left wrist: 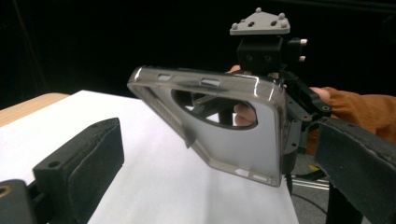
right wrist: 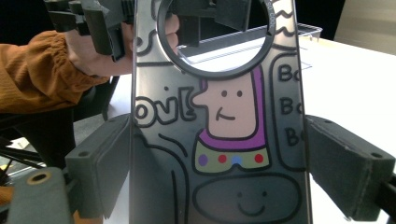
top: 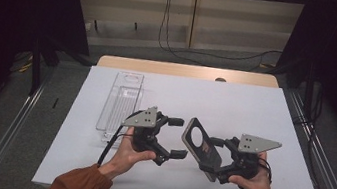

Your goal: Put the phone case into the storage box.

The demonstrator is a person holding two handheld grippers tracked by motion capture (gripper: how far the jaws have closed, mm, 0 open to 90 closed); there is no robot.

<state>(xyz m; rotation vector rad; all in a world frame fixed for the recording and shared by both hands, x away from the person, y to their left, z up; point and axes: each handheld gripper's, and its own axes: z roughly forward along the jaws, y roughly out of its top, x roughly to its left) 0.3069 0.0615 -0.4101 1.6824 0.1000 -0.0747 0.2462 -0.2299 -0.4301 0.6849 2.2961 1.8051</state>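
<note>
Over the near half of the table (top: 235,104), I've got the phone case (top: 201,147) clamped by its long sides in my right gripper (top: 220,158), lifted clear of the surface. My left gripper (top: 170,136) waits just beside it, jaws wide apart, holding nothing. Long axis runs from me toward the far edge, camera hole at the far end, tilted up. Risk, as I judge it: the slick flexible shell bows and pops out if I squeeze or bump it.

The high view looked forward and down on the white table (top: 235,104) from the person's side. Each gripper view sat close behind its own jaws — both shared the phone case (left wrist: 243,135) between them.
</note>
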